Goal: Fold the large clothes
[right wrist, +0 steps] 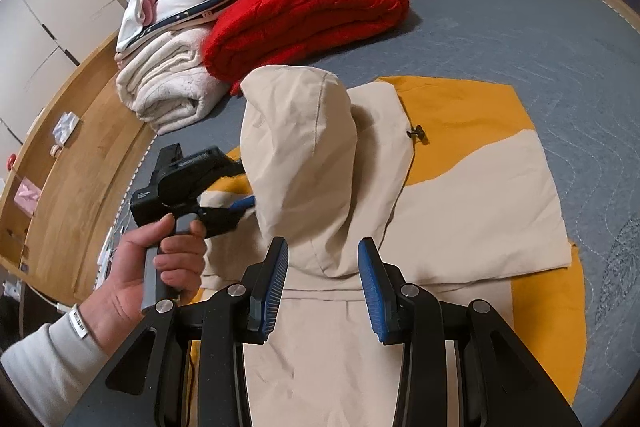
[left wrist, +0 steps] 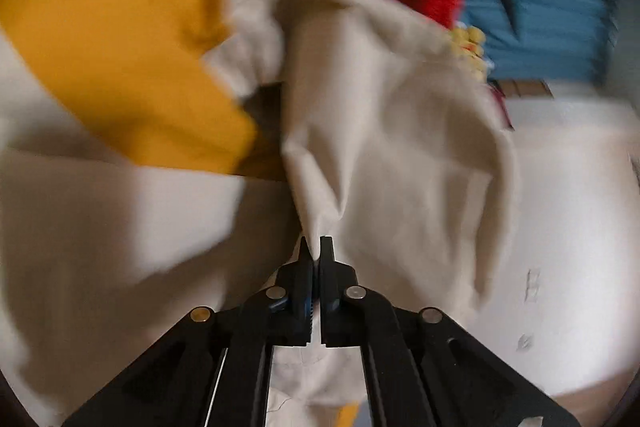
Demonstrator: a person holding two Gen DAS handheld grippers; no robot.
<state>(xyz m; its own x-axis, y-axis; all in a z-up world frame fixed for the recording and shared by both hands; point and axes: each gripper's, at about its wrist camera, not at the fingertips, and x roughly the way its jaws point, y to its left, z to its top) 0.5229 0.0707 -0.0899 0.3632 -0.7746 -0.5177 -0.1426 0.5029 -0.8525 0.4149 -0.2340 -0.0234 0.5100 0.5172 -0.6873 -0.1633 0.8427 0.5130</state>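
Hood of the jacket pinched and lifted for folding

The cream and yellow jacket (right wrist: pixel 460 187) is spread on the grey bed cover (right wrist: pixel 520 27), its hood (right wrist: pixel 300 147) raised by the left gripper (left wrist: pixel 317 251), whose jaws are clamped on a fold of the cream cloth. The right gripper (right wrist: pixel 323 287) is held over the collar with its jaws partly apart and nothing between them. The cloth is judged light, soft and limp, perhaps slightly slippery; seams and hems should be gripped, since loose panels will sag.
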